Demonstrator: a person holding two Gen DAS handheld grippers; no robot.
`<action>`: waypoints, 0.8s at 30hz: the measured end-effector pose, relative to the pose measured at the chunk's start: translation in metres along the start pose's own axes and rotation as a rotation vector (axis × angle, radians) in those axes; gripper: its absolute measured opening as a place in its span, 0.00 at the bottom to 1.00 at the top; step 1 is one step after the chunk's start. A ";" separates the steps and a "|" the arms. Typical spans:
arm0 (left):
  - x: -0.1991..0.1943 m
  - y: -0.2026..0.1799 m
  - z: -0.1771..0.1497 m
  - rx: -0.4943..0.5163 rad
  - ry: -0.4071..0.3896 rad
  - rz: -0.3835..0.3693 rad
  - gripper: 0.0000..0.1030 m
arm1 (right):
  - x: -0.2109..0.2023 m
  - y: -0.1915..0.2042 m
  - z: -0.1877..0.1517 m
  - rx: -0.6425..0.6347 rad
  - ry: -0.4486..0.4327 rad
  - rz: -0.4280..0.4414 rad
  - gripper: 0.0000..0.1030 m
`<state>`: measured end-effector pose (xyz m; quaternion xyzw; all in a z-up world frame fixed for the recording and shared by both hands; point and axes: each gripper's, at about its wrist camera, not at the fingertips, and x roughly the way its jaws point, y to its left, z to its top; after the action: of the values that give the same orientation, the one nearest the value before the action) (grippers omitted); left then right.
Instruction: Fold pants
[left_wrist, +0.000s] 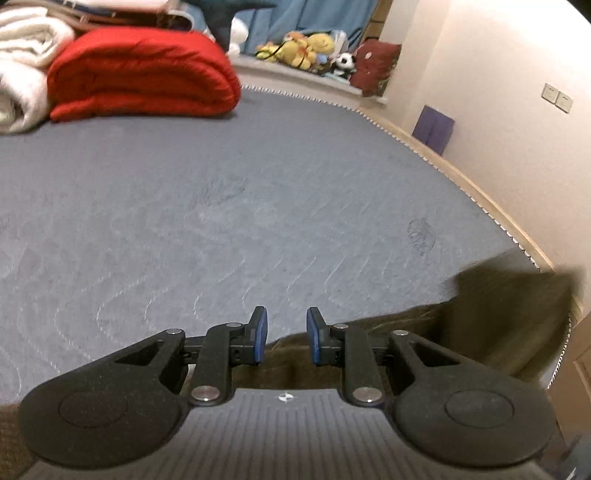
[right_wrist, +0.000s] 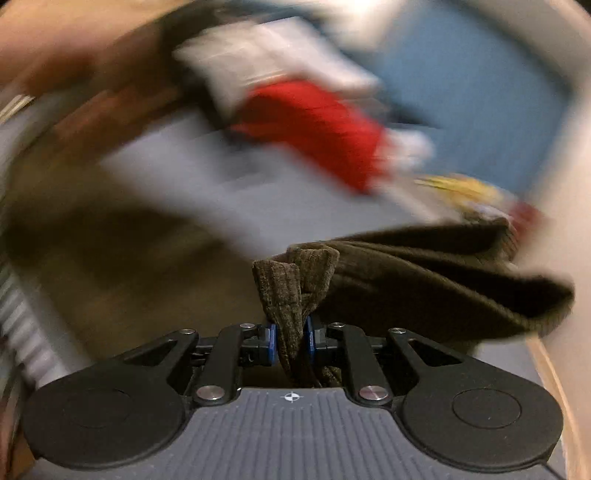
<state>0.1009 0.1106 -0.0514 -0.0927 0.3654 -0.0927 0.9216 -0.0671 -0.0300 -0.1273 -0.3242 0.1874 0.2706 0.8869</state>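
The pants (left_wrist: 498, 325) are dark olive-brown corduroy and lie at the near right of the grey mattress (left_wrist: 221, 221), one part blurred. My left gripper (left_wrist: 284, 336) hovers over their near edge, its blue pads apart and nothing pinched between them. In the right wrist view, my right gripper (right_wrist: 291, 339) is shut on a bunched fold of the pants (right_wrist: 424, 280). The fabric sticks up between the pads and trails off to the right, lifted off the bed. The background there is smeared by fast motion.
A folded red quilt (left_wrist: 140, 74) and white blankets (left_wrist: 22, 74) are stacked at the far left of the mattress. Plush toys (left_wrist: 310, 48) line a ledge beyond the bed. The bed's right edge (left_wrist: 480, 206) runs along a wall, where a purple box (left_wrist: 432, 127) stands.
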 end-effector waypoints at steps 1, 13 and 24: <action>0.001 0.001 -0.001 -0.004 0.012 -0.008 0.26 | 0.005 0.025 -0.003 -0.061 0.029 0.067 0.17; 0.032 0.005 -0.012 -0.155 0.180 -0.171 0.51 | -0.029 0.016 -0.002 0.042 -0.006 0.247 0.33; 0.066 -0.011 -0.020 -0.063 0.234 -0.087 0.23 | -0.066 -0.034 0.005 0.251 -0.109 0.295 0.44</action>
<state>0.1331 0.0826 -0.1065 -0.1259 0.4688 -0.1310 0.8644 -0.0972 -0.0722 -0.0745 -0.1648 0.2169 0.3894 0.8799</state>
